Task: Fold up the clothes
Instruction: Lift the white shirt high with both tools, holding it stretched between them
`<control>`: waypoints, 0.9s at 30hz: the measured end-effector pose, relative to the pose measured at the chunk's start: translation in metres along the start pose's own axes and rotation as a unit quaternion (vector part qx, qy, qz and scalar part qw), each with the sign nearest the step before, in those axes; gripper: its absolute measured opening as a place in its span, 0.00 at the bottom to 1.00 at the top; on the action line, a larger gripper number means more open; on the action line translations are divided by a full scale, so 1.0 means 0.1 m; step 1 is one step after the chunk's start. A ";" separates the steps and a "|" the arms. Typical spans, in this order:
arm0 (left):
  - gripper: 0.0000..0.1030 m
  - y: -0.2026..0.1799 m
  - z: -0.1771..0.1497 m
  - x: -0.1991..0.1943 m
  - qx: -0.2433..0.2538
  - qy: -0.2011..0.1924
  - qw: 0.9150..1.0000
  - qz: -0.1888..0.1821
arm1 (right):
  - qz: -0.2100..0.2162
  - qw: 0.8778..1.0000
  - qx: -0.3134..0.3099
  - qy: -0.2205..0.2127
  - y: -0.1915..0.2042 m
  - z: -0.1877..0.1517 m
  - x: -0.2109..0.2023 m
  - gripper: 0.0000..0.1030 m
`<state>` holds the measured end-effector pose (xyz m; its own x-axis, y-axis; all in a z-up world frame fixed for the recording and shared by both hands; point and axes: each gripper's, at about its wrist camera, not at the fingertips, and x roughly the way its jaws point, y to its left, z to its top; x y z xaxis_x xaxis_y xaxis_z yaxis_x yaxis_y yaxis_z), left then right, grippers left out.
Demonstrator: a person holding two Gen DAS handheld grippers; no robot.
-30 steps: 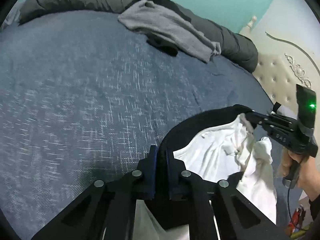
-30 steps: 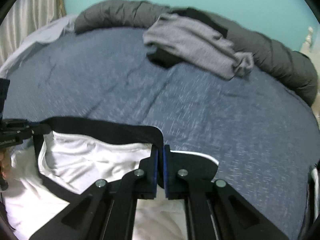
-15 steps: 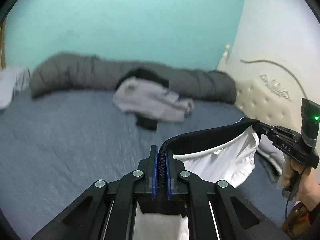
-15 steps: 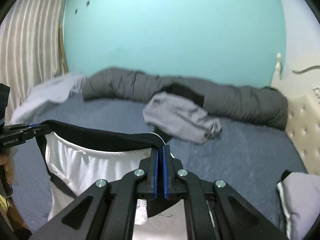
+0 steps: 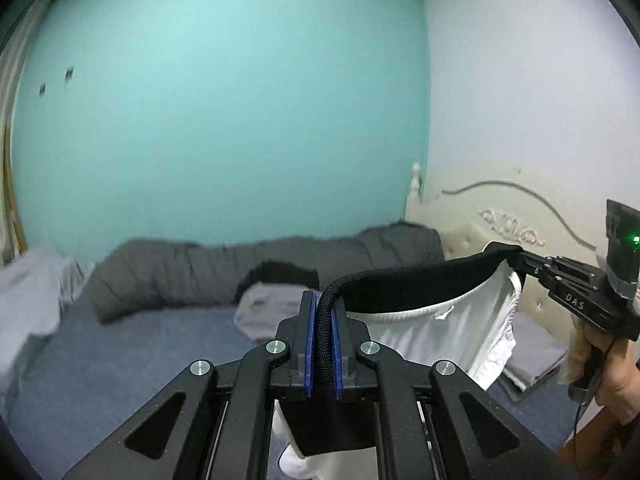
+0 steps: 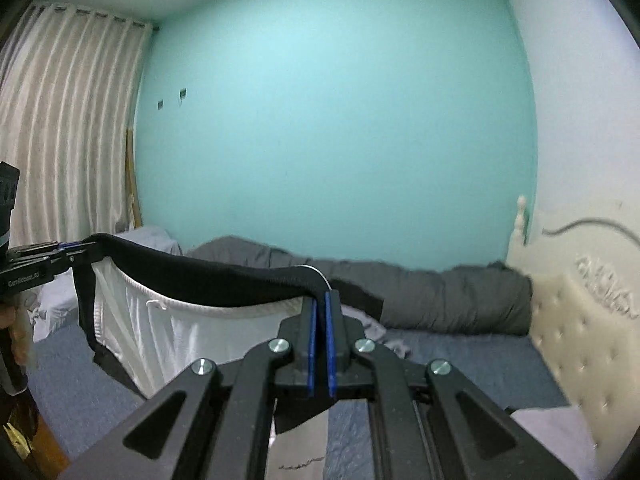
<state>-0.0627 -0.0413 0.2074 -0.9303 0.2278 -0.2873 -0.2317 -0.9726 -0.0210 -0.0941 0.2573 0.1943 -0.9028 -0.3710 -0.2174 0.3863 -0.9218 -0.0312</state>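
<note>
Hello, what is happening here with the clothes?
A person holds two grippers. The left gripper and the right gripper are both shut on the black waistband of a white garment, holding it stretched above the blue bed. It is not folded yet. A grey garment lies behind.

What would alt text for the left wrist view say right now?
The left gripper is shut on the black waistband of a white garment, stretched across to the right gripper, above a blue bed. A grey duvet lies along the teal wall.
</note>
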 end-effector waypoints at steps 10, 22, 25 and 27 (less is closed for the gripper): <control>0.07 -0.24 0.88 -0.77 0.033 -0.052 0.998 0.014 | -0.015 0.998 -0.022 -0.054 0.16 0.86 -0.80 0.04; 0.07 -0.29 1.38 -1.69 0.049 -0.109 0.993 0.023 | -0.013 0.994 -0.041 -0.096 0.37 1.38 -1.56 0.04; 0.07 -0.28 1.40 -1.83 0.053 -0.114 0.992 0.027 | -0.009 0.994 -0.044 -0.099 0.43 1.41 -1.68 0.04; 0.07 -0.26 1.41 -1.92 0.055 -0.117 0.991 0.029 | -0.006 0.994 -0.044 -0.098 0.47 1.43 -1.76 0.04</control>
<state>0.0823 -0.0533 0.3977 -0.9804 0.1891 -0.0557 -0.1939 -0.9762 0.0972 0.0553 0.2634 0.3706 -0.9239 -0.3820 -0.0231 0.3819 -0.9163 -0.1202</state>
